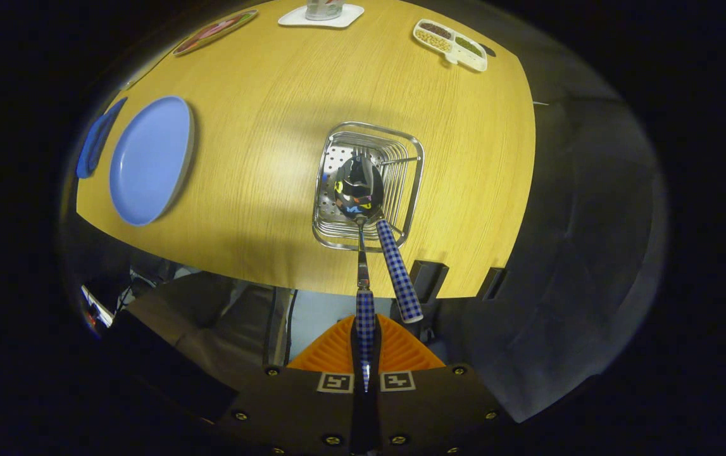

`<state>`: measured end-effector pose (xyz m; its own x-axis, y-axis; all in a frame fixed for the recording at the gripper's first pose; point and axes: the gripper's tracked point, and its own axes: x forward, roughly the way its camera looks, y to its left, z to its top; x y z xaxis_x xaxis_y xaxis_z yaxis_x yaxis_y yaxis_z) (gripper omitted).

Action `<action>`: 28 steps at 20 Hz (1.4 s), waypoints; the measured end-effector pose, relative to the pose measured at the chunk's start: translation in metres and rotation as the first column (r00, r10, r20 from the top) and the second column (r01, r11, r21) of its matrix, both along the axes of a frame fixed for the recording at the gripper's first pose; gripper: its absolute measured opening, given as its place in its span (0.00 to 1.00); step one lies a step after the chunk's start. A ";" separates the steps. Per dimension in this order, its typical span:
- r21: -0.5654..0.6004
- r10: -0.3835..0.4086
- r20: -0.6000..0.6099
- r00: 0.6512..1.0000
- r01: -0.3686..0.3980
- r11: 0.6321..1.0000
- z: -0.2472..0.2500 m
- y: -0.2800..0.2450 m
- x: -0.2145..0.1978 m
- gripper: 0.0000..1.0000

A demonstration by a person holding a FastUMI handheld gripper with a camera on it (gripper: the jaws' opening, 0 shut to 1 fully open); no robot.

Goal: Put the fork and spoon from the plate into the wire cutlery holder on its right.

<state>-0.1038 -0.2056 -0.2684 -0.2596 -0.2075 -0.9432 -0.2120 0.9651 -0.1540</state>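
Note:
My gripper (366,335) is shut on the blue-checked handle of the spoon (358,190), gripped between the orange fingers (331,351). The spoon's shiny bowl hangs over the mouth of the wire cutlery holder (410,183), which stands on the wooden table straight ahead of the fingers. The fork (397,272) stands in the holder. Its checked handle leans out over the near rim, just right of the spoon's neck, and its tines peek out beyond the bowl. The blue plate (150,161) lies bare to the holder's left.
A smaller blue dish (98,139) lies left of the plate. At the table's far side are a divided snack tray (450,43), a white coaster with a glass (321,14) and a patterned plate (214,30). The table's near edge (261,275) runs just below the holder.

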 end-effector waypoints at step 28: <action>-0.016 0.061 0.148 0.987 -0.059 0.998 0.032 0.004 0.050 0.97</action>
